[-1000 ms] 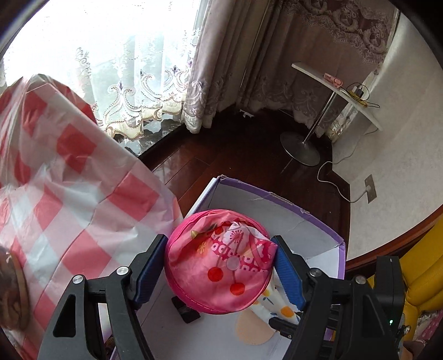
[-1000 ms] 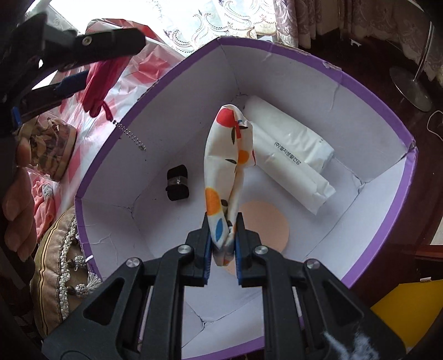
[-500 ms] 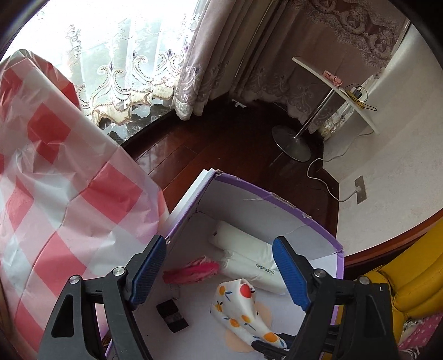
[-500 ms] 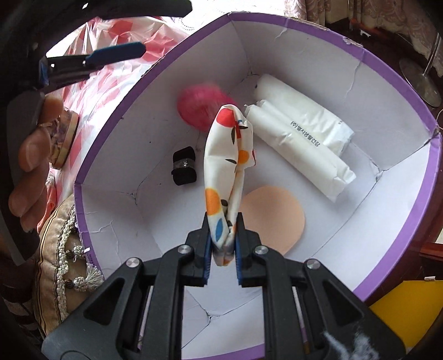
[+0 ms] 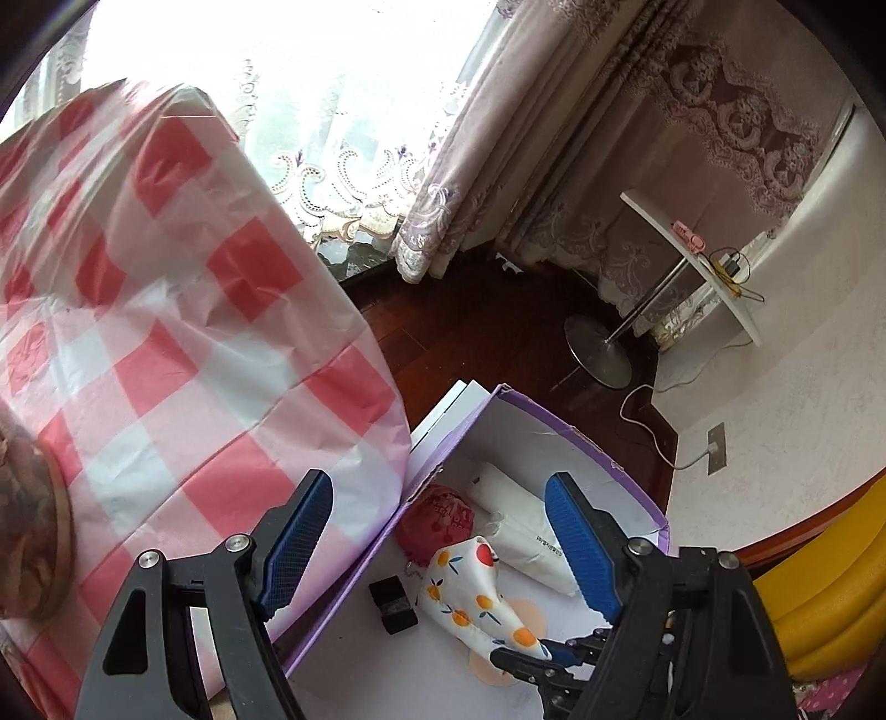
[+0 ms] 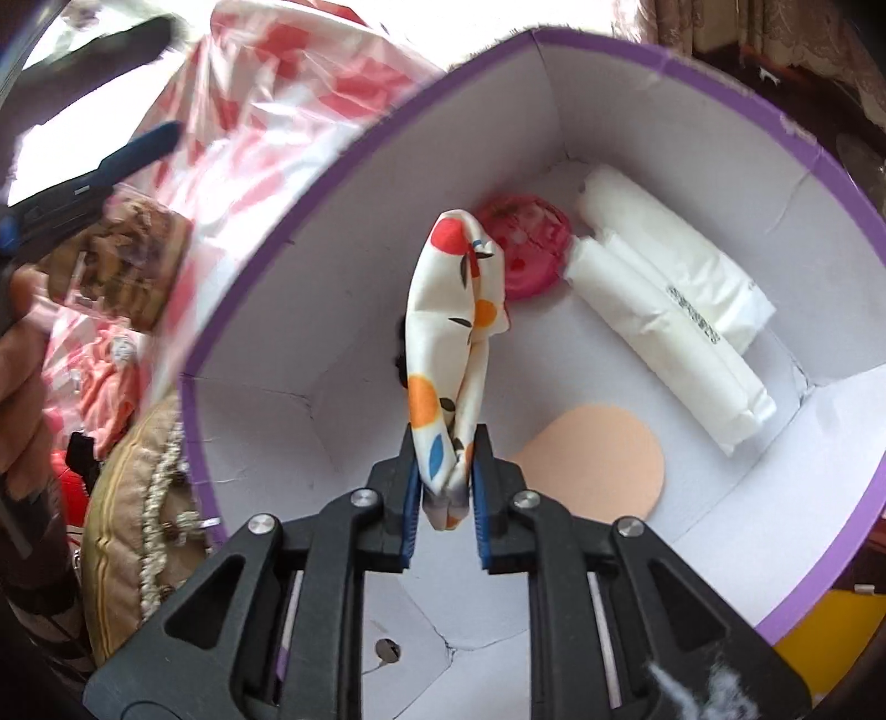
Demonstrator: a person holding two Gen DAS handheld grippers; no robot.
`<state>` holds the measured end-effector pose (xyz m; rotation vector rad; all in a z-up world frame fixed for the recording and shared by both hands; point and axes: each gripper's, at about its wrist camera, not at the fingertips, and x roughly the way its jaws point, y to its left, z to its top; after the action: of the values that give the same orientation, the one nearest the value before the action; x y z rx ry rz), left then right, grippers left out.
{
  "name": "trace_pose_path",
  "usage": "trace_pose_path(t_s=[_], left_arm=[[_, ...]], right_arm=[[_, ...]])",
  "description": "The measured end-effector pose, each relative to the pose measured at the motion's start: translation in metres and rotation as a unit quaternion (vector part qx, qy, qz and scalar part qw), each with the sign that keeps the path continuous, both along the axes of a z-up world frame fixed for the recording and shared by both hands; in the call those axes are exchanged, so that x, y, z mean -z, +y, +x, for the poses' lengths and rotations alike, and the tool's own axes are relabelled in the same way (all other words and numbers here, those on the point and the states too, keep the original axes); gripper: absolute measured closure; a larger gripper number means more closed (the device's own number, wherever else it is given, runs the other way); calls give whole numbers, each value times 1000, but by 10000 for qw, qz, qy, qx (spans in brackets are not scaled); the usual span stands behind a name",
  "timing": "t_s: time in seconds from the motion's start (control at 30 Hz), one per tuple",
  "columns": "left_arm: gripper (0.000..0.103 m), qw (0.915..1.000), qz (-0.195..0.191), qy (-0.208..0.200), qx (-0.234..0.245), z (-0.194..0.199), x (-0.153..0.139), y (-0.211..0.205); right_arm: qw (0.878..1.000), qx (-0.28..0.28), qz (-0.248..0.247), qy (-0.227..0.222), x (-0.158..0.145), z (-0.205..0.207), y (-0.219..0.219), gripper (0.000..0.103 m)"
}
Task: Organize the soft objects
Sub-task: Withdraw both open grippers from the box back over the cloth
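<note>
A purple-rimmed white box (image 6: 653,52) (image 5: 581,437) holds a pink round pouch (image 6: 526,249) (image 5: 440,520), a white soft pack (image 6: 670,299) (image 5: 526,520), a peach disc (image 6: 592,465) and a small black item (image 5: 393,603). My right gripper (image 6: 443,482) is shut on a white cloth with orange and red fruit print (image 6: 448,332), held over the box; the cloth also shows in the left wrist view (image 5: 470,598). My left gripper (image 5: 437,531) is open and empty, above the box's left edge.
A table with a red-and-white checked cover (image 5: 166,332) stands left of the box. A tasselled beige cushion (image 6: 138,526) and pink things (image 6: 111,382) lie left of it. A round side table (image 5: 698,260) and curtains (image 5: 554,138) stand behind; a yellow seat (image 5: 819,581) is at right.
My left gripper let go of the pink pouch, which now lies in the box, and has drawn back to the left over the table edge. My right gripper still holds the cloth.
</note>
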<state>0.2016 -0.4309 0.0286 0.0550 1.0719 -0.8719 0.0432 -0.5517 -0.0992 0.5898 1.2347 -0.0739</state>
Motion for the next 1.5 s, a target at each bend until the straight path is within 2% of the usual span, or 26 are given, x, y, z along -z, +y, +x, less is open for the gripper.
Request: trace_pose_path(t_s=[0.03,0.1,0.2,0.27,0.37,0.53,0.67,0.77,0.83,0.93,1.03,1.13,1.23,1.3,1.37,1.4,1.47,1.5], left_arm=[[23,10000,-51,9,-72,0,-3,8],[23,9997,-110,15,-206,-2,-6,25],[23,9992,-224,24,-321,-12,-10,55],[23,9987,-292,69,-419,-17,-11,76],[23,9965,-464,209,-662,-26,-16,111],[23,9932,-671,100,-942,-70,-31,154],[23,9903,-1021,347,-877,-115,-22,180],[23,9843,-1201,462,-1211,-141,-19,202],[23,9782,-1407,452,-1460,-155,-21,219],[23,9624,-1881,125,-1957,-177,-24,247],[21,9459,-2317,330,-2249,-189,-14,265],[19,9301,-2754,618,-2348,-194,-5,275],[16,9200,-3148,634,-2248,-201,-6,278],[16,9153,-3328,739,-2146,-204,-7,279],[16,8946,-3788,1051,-2126,-201,-5,285],[16,8878,-3887,1100,-2204,-199,-4,289],[16,8839,-3930,1085,-2289,-198,-5,293],[16,8848,-3899,967,-2360,-198,-8,296]], right_arm=[[9998,85,-101,127,3,0,-2,52],[9992,246,-291,79,-2,-6,-7,30],[9972,263,-702,-10,-17,-14,-9,28],[9966,364,-737,-53,-28,-19,-11,28],[9978,380,-430,-339,-50,-30,-6,28],[9943,374,470,-877,-77,-41,25,28],[9912,298,630,-1128,-96,-40,56,28],[9894,313,842,-1138,-107,-35,74,28],[9881,378,949,-1150,-113,-31,85,28],[9887,345,703,-1282,-130,-30,102,27],[9892,349,472,-1341,-144,-27,117,25],[9855,397,233,-1635,-159,-28,127,25],[9802,497,176,-1907,-174,-28,134,25],[9797,530,264,-1914,-180,-23,137,26],[9798,476,185,-1935,-185,-19,144,29],[9800,450,131,-1932,-186,-17,148,34],[9832,365,175,-1778,-181,-10,154,41],[9838,322,312,-1736,-175,-6,156,51]])
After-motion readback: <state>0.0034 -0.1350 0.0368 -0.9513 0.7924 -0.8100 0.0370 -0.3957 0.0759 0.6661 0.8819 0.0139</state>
